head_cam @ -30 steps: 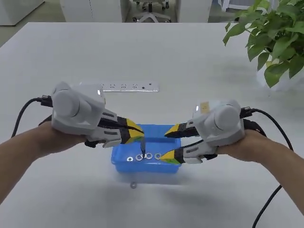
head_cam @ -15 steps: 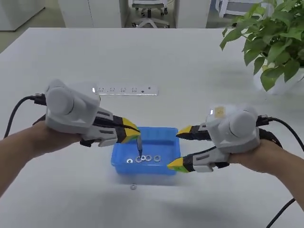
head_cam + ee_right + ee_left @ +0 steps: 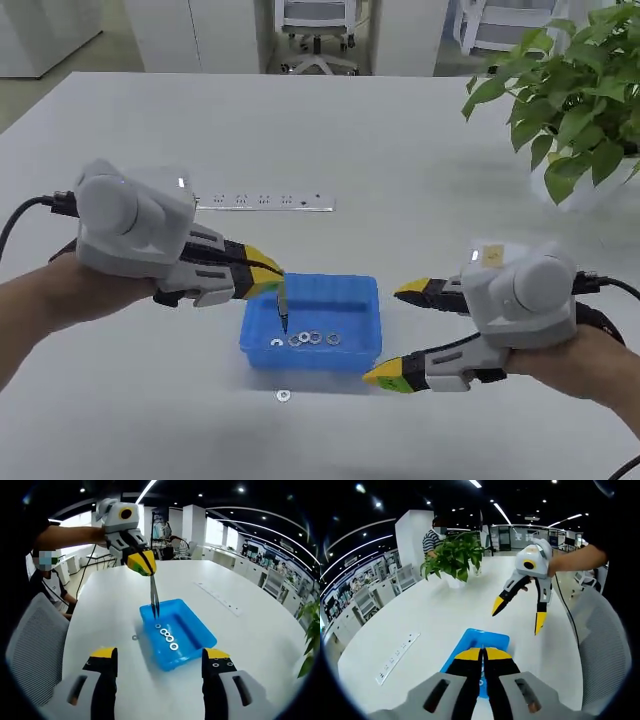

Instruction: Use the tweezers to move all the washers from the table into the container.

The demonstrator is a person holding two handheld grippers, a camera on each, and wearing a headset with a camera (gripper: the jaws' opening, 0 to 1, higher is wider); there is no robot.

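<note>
The left gripper [image 3: 268,281], at the left of the head view, has its jaws pressed together on the tweezers [image 3: 283,312]. They hang point-down over the left part of the blue container [image 3: 352,293], probably so the pinch on the handle keeps the fine tips steady for picking and dropping. The tips are too small to tell whether they carry anything. A row of washers [image 3: 310,340] lies on the container floor near its front wall, and one loose washer [image 3: 284,396] sits on the table [image 3: 400,150] just in front of the container, lower centre of the frame. The task therefore looks almost done, with that piece left. The right gripper [image 3: 388,335] sits at the lower right with its jaws spread wide and holding nothing. It is apart from the container's right end, seemingly kept out of the way. A power strip [image 3: 265,202] lies beyond the container and a plant [image 3: 570,110] fills the upper right. Compared with a second ago, the right gripper has drawn back: its jaws then flanked the container's right end and now stand clear of it. The tweezers' tips, then down among the washers, are now raised a little above them. The loose washer lies in the same place in front of the container.
</note>
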